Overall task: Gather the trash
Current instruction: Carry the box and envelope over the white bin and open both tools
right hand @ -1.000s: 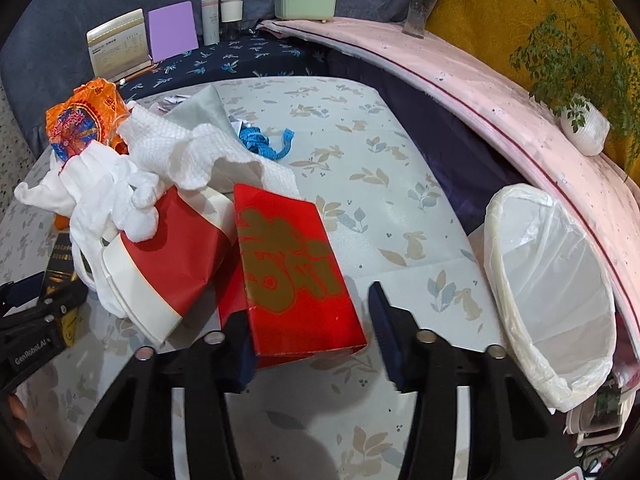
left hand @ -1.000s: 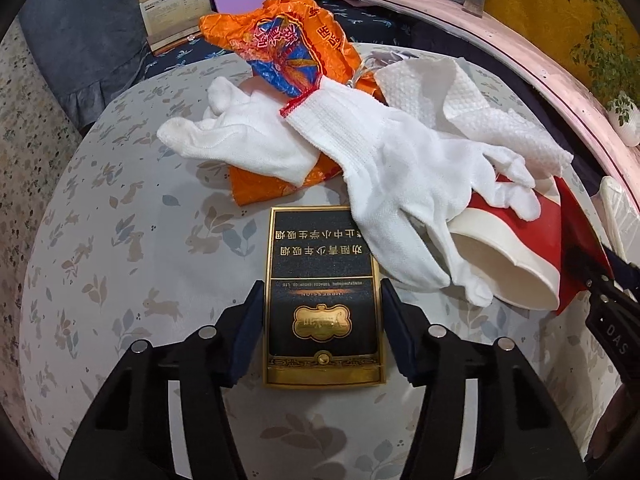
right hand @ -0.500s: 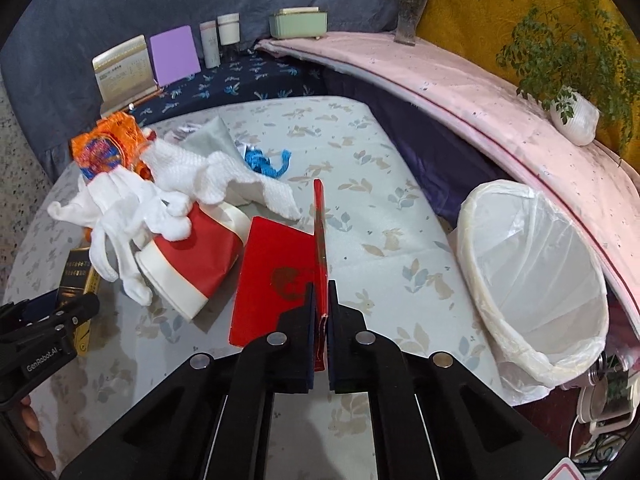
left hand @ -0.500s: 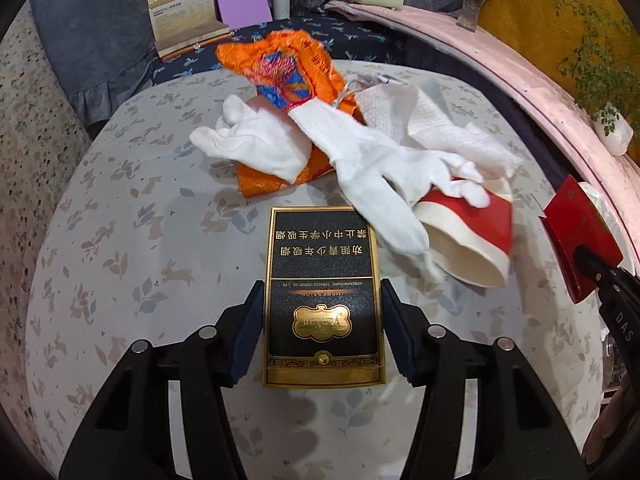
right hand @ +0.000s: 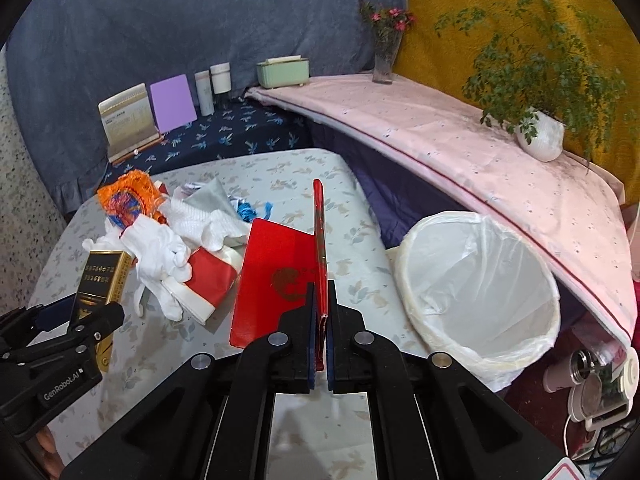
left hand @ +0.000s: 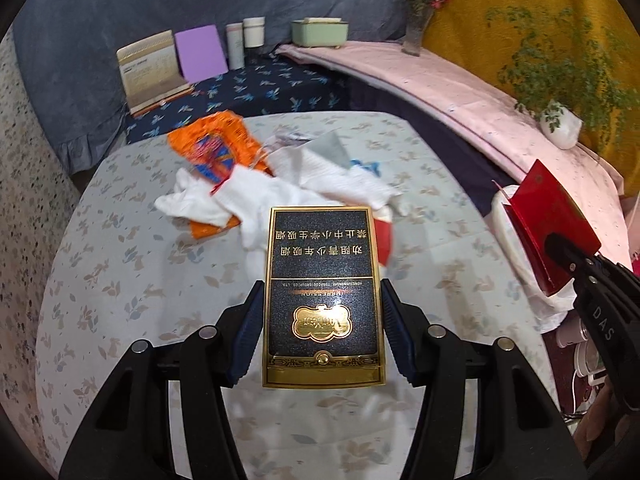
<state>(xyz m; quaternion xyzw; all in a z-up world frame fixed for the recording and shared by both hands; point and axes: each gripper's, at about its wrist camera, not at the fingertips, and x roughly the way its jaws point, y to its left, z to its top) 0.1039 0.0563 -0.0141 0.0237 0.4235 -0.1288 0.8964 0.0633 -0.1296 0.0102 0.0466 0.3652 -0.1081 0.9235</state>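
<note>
My left gripper (left hand: pixel 322 312) is shut on a black and gold cigarette box (left hand: pixel 323 300) and holds it above the table; it also shows in the right wrist view (right hand: pixel 100 280). My right gripper (right hand: pixel 319 312) is shut on a flattened red paper box (right hand: pixel 280 276), lifted off the table, left of the white-lined trash bin (right hand: pixel 476 292). The red box shows in the left wrist view (left hand: pixel 548 232) in front of the bin. White gloves (right hand: pixel 156 248), an orange snack bag (right hand: pixel 126 200), paper towel (right hand: pixel 200 216) and a red and white paper cup (right hand: pixel 208 284) lie on the table.
The round table has a leaf-print cloth (right hand: pixel 304 172). A pink-covered bench (right hand: pixel 460 148) with a potted plant (right hand: pixel 540 136) curves behind the bin. A calendar (right hand: pixel 128 120), purple card, jars and a green box (right hand: pixel 282 72) stand at the back.
Both grippers have risen from the table with their boxes. The red box has moved right toward the bin. The trash pile looks farther away.
</note>
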